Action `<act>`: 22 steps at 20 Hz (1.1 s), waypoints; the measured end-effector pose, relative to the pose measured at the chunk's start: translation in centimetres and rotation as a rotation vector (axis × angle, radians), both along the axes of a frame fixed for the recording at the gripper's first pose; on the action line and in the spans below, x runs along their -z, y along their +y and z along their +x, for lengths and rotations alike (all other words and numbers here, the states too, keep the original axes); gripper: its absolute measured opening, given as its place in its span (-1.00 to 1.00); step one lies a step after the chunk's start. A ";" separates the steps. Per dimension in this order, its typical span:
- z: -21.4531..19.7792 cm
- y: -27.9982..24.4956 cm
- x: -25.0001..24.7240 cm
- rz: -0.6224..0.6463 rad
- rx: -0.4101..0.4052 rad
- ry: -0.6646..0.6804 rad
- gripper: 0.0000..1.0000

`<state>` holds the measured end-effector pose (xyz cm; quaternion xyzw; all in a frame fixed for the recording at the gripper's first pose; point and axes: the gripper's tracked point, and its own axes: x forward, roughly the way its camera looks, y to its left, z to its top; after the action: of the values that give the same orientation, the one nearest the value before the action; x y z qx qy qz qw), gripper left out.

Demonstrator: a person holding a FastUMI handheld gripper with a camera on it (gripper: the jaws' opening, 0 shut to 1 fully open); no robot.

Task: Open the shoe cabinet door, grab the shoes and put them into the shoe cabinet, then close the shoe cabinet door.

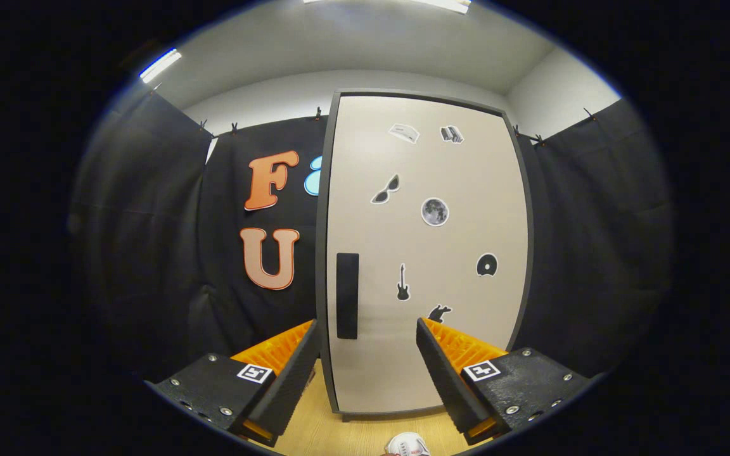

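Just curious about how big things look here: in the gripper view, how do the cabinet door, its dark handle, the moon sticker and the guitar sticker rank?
1. Cabinet door, by far.
2. Dark handle.
3. Moon sticker and guitar sticker: too alike to rank.
The open tool holds nothing.

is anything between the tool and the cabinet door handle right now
Nothing visible does. The tool is open, its fingers spread and holding nothing, and the dark handle on the closed cabinet door sits just ahead of them, nearer the left finger, with bare door behind it.
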<state>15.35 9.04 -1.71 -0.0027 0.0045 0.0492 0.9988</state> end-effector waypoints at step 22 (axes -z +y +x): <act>12.0 3.9 2.0 -0.020 0.004 0.014 0.80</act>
<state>27.31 12.96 -3.68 -0.0125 0.0118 0.0470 0.9987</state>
